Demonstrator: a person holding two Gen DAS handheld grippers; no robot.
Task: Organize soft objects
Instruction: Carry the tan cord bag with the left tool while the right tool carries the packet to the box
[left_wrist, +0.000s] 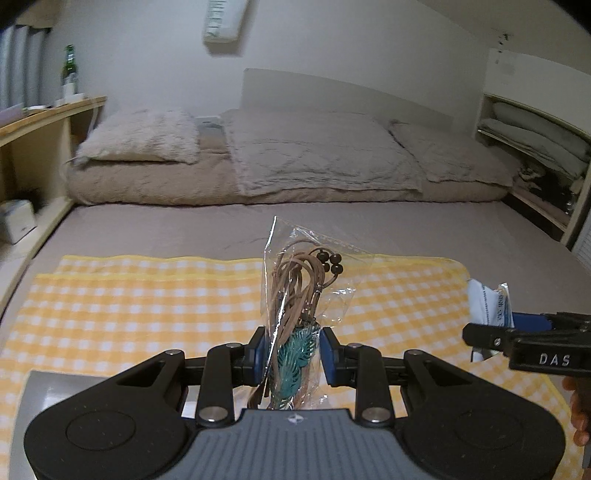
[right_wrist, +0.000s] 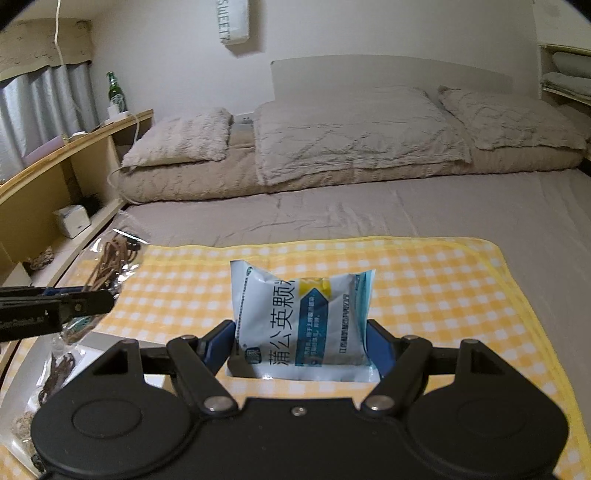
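Observation:
My left gripper (left_wrist: 291, 347) is shut on a clear plastic bag of brown cords (left_wrist: 299, 288) with dark beads and a teal leaf charm, held upright above the yellow checked cloth (left_wrist: 147, 299). My right gripper (right_wrist: 301, 343) is shut on a white and blue packet (right_wrist: 301, 317) with Chinese print, also held above the cloth (right_wrist: 424, 288). The right gripper with its packet (left_wrist: 487, 302) shows at the right edge of the left wrist view. The left gripper and cord bag (right_wrist: 110, 262) show at the left of the right wrist view.
The cloth lies on a grey bed (right_wrist: 406, 214) with beige pillows (left_wrist: 314, 147) and a folded duvet at the head. A grey tray (left_wrist: 40, 391) with more small bagged items (right_wrist: 55, 373) sits at the near left. Wooden shelves (right_wrist: 74, 158) flank the bed; a green bottle (right_wrist: 115, 92) stands on the left one.

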